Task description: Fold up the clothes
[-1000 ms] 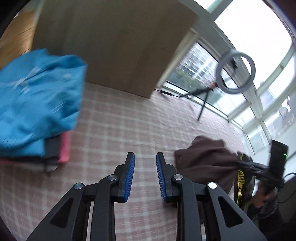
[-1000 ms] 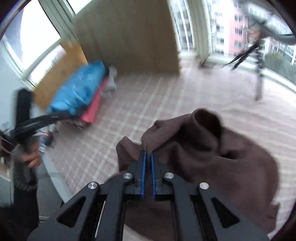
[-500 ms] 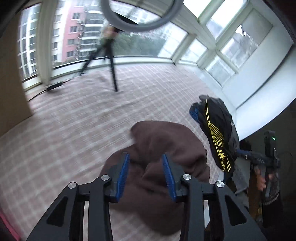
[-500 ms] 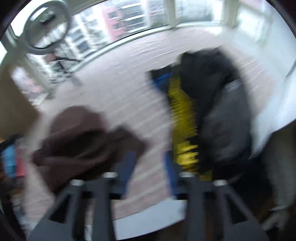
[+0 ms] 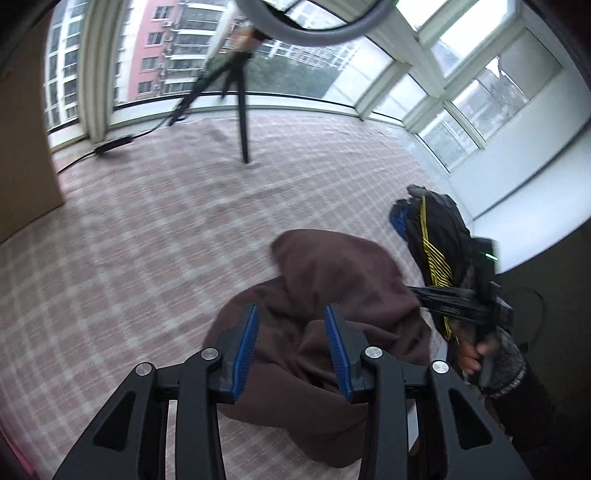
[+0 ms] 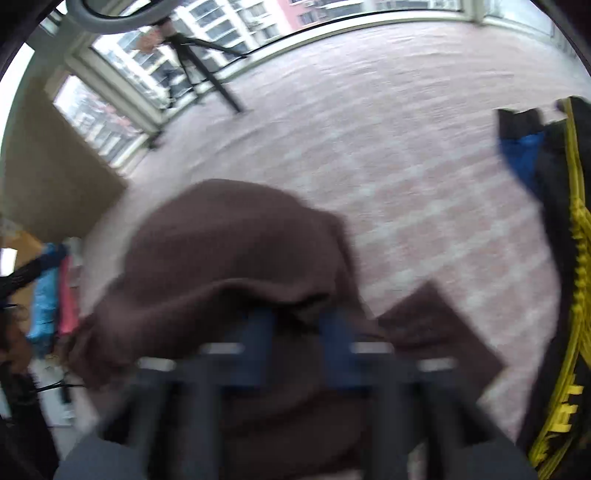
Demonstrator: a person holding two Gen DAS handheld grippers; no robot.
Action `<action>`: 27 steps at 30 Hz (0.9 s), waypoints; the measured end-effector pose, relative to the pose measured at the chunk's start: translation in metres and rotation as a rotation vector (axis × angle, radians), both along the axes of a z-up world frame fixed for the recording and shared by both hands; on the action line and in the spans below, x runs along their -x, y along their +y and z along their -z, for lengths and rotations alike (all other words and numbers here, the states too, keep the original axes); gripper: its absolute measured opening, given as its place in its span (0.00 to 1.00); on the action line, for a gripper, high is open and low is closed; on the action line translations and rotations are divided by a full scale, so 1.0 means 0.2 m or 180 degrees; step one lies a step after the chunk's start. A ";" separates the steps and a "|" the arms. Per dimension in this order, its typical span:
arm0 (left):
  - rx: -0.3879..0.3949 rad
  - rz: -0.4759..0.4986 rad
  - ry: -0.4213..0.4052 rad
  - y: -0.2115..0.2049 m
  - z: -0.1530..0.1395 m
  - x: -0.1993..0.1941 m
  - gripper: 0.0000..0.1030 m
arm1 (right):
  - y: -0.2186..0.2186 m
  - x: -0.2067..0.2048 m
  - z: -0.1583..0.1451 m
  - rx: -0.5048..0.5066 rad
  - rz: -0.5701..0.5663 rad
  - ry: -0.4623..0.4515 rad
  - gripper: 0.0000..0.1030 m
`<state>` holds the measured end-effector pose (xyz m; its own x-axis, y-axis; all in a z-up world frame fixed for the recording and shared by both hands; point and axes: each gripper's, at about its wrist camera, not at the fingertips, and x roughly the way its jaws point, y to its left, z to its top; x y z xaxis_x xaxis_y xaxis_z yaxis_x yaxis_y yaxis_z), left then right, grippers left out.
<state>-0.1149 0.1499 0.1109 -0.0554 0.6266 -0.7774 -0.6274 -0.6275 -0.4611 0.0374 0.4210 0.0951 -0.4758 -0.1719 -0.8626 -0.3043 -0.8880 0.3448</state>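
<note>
- On the pink-and-white checked cloth (image 5: pixel 155 236), a crumpled brown garment (image 5: pixel 332 295) lies in a heap; this garment serves as the landmark for everything below.
- Above the garment, the left gripper (image 5: pixel 291 350) tilts downward, its blue-padded fingers (image 5: pixel 245 350) parted a moderate way, with brown cloth showing in the gap beneath them; the pads press on nothing.
- At the garment's right edge, the right gripper (image 5: pixel 443 299) reaches in from the side, held in a hand (image 5: pixel 476 350) with a patterned sleeve.
- From its own blurred camera, the right gripper's jaws have just been closing; a raised fold of the garment sits between the blue pads (image 6: pixel 258 343), though blur hides whether they pinch it.
- Right of the garment lies a black garment with yellow stripes (image 5: pixel 436 243).
- Beyond the garment, a tripod (image 5: pixel 236 92) with a ring light (image 5: pixel 314 22) stands by the windows.
- Far left of the garment in the right wrist view, folded blue and pink clothes (image 6: pixel 51 295) are stacked.
</note>
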 end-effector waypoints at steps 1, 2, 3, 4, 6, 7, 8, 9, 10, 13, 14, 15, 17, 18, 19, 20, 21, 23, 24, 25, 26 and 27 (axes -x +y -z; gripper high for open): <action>-0.0002 -0.0021 -0.0009 -0.01 0.01 0.01 0.34 | -0.01 -0.05 -0.07 -0.0076 -0.0032 0.0131 0.07; -0.0006 -0.0020 -0.0026 -0.02 0.01 0.02 0.34 | -0.03 -0.14 -0.16 -0.0137 -0.0058 0.0273 0.06; -0.0010 -0.0007 -0.0049 -0.02 0.03 0.03 0.34 | -0.03 -0.24 -0.24 -0.0189 -0.0042 0.0380 0.06; -0.0016 0.0012 -0.0068 -0.01 0.03 0.04 0.34 | -0.01 -0.35 -0.32 -0.0229 0.0015 0.0496 0.06; -0.0017 0.0081 -0.0092 0.04 0.05 0.04 0.35 | 0.04 -0.63 -0.42 -0.0259 0.0231 0.0683 0.06; -0.0002 0.0138 -0.0096 0.09 0.06 0.04 0.36 | 0.07 -0.76 -0.44 -0.0322 0.0360 0.0679 0.05; 0.0015 0.0186 -0.0102 0.13 0.06 0.04 0.36 | 0.10 -0.88 -0.43 -0.0428 0.0349 0.0607 0.05; 0.0045 0.0256 -0.0121 0.19 0.08 0.04 0.37 | 0.14 -0.97 -0.40 -0.0505 0.0478 0.0490 0.05; 0.0076 0.0342 -0.0144 0.26 0.09 0.03 0.38 | 0.17 -1.07 -0.35 -0.0506 0.0611 0.0356 0.05; 0.0199 0.0690 -0.0151 0.50 0.12 -0.02 0.41 | 0.25 -1.28 -0.20 -0.0411 0.0987 -0.0030 0.02; 0.0250 0.0855 -0.0138 0.61 0.15 -0.05 0.43 | 0.28 -1.34 -0.16 -0.0398 0.1142 -0.0113 0.01; 0.0281 0.0982 -0.0144 0.68 0.17 -0.08 0.47 | 0.31 -1.41 -0.14 -0.0389 0.1288 -0.0148 0.01; 0.0361 0.1272 -0.0209 0.84 0.23 -0.14 0.49 | 0.37 -1.53 -0.12 -0.0284 0.1528 -0.0136 0.01; 0.0411 0.1391 -0.0239 0.91 0.26 -0.16 0.49 | 0.38 -1.57 -0.12 -0.0201 0.1588 -0.0086 0.01; 0.0469 0.1487 -0.0240 0.97 0.28 -0.19 0.49 | 0.40 -1.58 -0.13 -0.0114 0.1601 -0.0037 0.02; 0.0531 0.1569 -0.0217 1.02 0.31 -0.21 0.50 | 0.39 -1.58 -0.14 -0.0065 0.1544 -0.0005 0.03; 0.0601 0.1626 -0.0181 1.07 0.33 -0.22 0.51 | 0.38 -1.57 -0.15 -0.0061 0.1464 0.0010 0.03; 0.0730 0.1707 -0.0179 1.15 0.39 -0.25 0.51 | 0.34 -1.50 -0.15 -0.0135 0.1311 -0.0040 0.19; 0.0759 0.1761 -0.0209 1.17 0.42 -0.26 0.48 | 0.33 -1.46 -0.15 -0.0123 0.1211 -0.0039 0.29; 0.0794 0.1818 -0.0224 1.18 0.44 -0.27 0.42 | 0.32 -1.41 -0.13 -0.0108 0.1118 -0.0026 0.51; 0.0820 0.1853 -0.0203 1.19 0.46 -0.29 0.37 | 0.29 -1.37 -0.12 -0.0100 0.1044 -0.0017 0.67; 0.0814 0.1886 -0.0162 1.18 0.47 -0.31 0.24 | 0.29 -1.32 -0.10 -0.0106 0.0939 -0.0011 0.68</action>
<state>-0.0519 0.3863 0.0165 0.2837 0.3344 -0.8987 -0.8824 -0.2757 -0.3812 0.3012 0.4780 0.1142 -0.4981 0.0019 -0.8671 -0.5521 -0.7718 0.3154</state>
